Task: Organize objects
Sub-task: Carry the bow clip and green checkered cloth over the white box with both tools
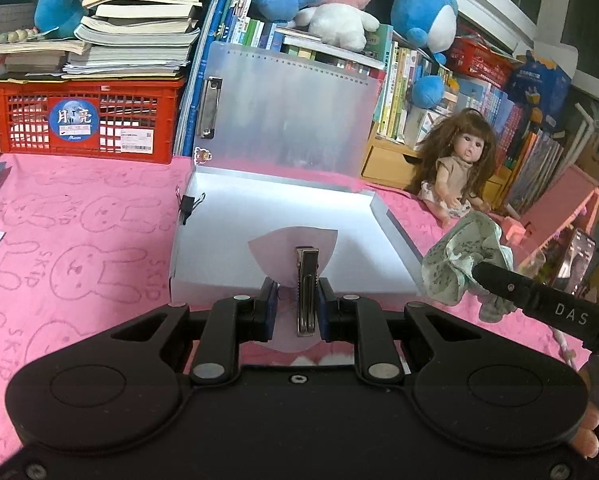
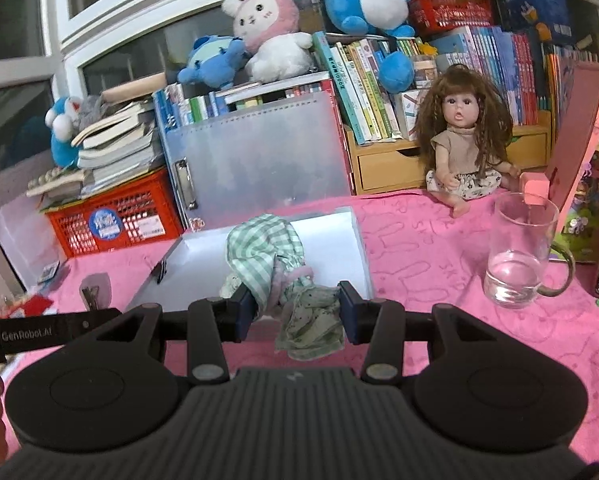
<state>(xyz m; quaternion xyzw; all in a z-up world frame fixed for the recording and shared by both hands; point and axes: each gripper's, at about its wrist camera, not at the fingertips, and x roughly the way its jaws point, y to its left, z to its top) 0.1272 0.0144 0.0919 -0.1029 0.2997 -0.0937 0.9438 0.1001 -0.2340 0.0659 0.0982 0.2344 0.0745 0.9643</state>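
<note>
Left gripper (image 1: 297,312) clamped a stiff, slippery metal hair clip (image 1: 306,292) best pinched across its flat sides, right gripper (image 2: 295,312) squeezed soft, light cloth scrunchies (image 2: 287,276) bunched mid-fold, both held near the open white box (image 1: 259,208) on the pink cloth (image 1: 79,240).

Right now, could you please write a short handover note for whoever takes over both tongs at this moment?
Left tongs: shut on a metal hair clip with a pale paper piece.
Right tongs: shut on a bunch of green checked and dotted fabric scrunchies.
The open translucent plastic file box lies on the pink bunny cloth, with a black binder clip on its left rim.
Done: both items picked up.
Left: probably place both in the box.
</note>
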